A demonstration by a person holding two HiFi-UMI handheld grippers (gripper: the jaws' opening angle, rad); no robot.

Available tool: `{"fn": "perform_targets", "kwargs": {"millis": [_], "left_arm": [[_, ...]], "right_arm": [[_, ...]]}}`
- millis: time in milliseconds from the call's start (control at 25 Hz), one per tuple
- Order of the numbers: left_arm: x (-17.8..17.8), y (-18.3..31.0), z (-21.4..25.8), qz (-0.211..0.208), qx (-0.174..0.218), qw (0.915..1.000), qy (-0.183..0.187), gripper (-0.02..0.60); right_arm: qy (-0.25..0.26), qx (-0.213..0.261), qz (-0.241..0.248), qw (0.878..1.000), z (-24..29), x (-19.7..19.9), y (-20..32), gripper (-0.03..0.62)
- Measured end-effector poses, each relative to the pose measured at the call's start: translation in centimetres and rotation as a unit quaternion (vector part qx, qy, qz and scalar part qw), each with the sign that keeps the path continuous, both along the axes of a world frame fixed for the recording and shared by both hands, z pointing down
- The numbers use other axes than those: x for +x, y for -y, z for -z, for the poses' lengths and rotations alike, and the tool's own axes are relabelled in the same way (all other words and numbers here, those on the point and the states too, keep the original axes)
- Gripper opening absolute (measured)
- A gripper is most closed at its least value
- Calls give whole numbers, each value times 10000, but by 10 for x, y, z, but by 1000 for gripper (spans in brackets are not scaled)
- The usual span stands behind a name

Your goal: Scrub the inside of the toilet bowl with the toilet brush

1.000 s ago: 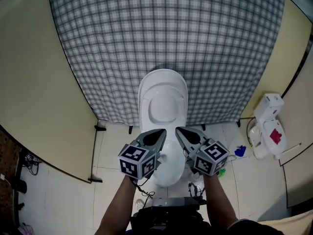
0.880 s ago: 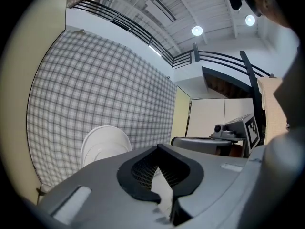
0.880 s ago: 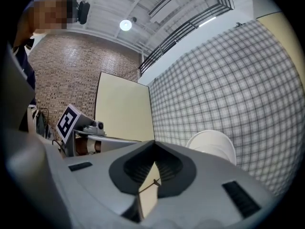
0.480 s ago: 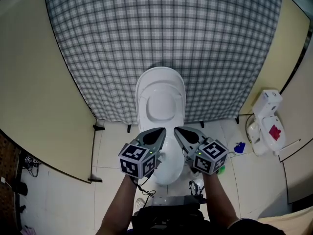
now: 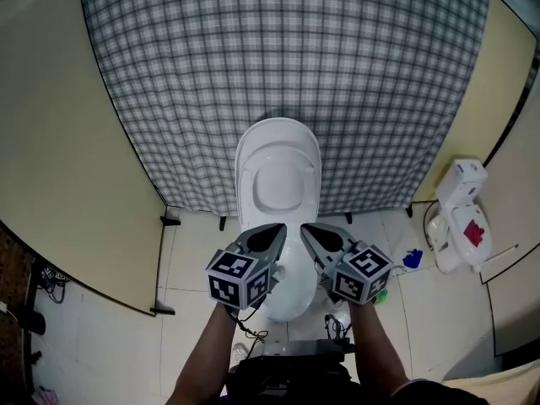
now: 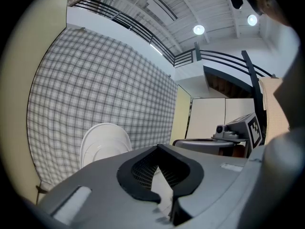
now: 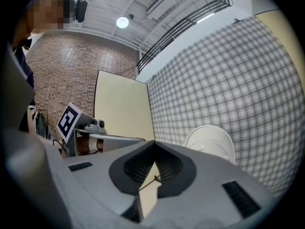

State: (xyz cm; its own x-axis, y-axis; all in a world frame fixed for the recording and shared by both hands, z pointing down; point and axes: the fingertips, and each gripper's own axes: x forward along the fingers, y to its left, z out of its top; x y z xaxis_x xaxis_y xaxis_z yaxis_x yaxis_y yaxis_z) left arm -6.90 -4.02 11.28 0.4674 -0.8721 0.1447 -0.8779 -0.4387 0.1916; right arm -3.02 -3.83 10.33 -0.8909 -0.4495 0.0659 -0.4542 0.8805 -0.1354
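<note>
The white toilet [image 5: 278, 171] stands against a checked curtain with its lid raised; the lid also shows in the left gripper view [image 6: 102, 144] and the right gripper view [image 7: 212, 144]. Both grippers hover side by side over the bowl's front, pointing toward the lid. My left gripper [image 5: 278, 226] [image 6: 158, 149] is shut with nothing in it. So is my right gripper [image 5: 305, 224] [image 7: 154, 144]. A small blue object [image 5: 413, 260] lies on the floor to the toilet's right; I cannot tell whether it is the brush. Most of the bowl is hidden under the grippers.
The grey checked curtain [image 5: 287, 49] hangs behind the toilet, with beige panels [image 5: 59, 142] on both sides. A white unit with a red label [image 5: 462, 218] stands on the tiled floor at the right. Something small and green [image 5: 382, 296] lies by the toilet's base.
</note>
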Motion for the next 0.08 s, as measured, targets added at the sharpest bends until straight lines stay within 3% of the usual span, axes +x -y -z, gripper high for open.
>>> {"fn": "perform_targets", "kwargs": {"millis": [80], "left_arm": [[0,-2,0,12,18,10000,16,8]], "right_arm": [[-15,13,25,10000,-2,-1,-3,2]]}}
